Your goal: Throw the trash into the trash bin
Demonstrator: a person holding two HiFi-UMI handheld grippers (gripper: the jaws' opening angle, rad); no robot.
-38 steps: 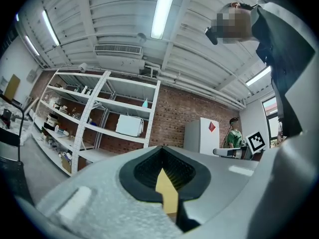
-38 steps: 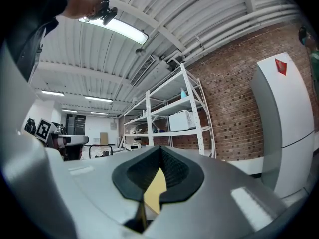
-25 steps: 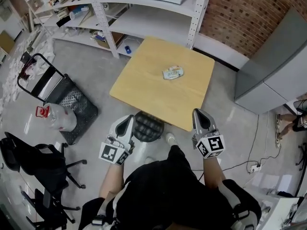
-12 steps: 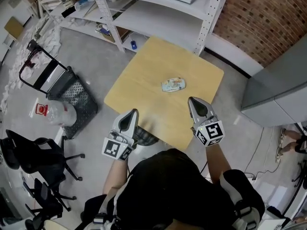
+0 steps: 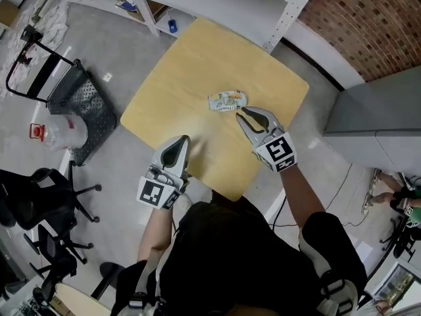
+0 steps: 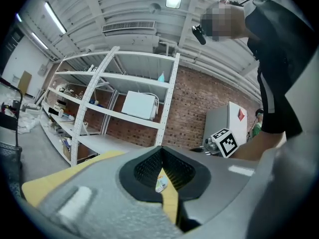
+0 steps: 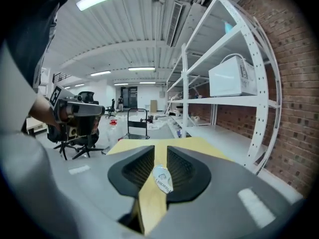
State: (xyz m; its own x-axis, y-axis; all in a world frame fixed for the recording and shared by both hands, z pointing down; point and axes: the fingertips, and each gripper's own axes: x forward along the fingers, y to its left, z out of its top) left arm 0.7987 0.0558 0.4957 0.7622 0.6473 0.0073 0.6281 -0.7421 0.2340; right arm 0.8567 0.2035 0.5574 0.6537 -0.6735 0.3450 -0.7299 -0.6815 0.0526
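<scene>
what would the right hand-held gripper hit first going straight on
Probably the crumpled wrapper on the table, just ahead of the right hand-held gripper; its empty jaws have just been opening.

The person is wearing a black top (image 5: 230, 255). At each shoulder a pale grey part (image 5: 327, 287) with dark bands is showing; I cannot tell whether it is a sleeve or a strap. The forearms are showing bare.

The left gripper (image 5: 184, 141) and the right gripper (image 5: 242, 114) are each wearing a smooth grey shell, narrowing to a pointed tip like a beak. Black ribbed pads (image 7: 135, 169) are lining the jaws inside. A white cube (image 5: 279, 153) with black square markers is sitting at the back of each one. A small pale rectangle (image 7: 254, 201) is showing on the shell. The right gripper's jaws have just been opening, and nothing is standing between them.
</scene>
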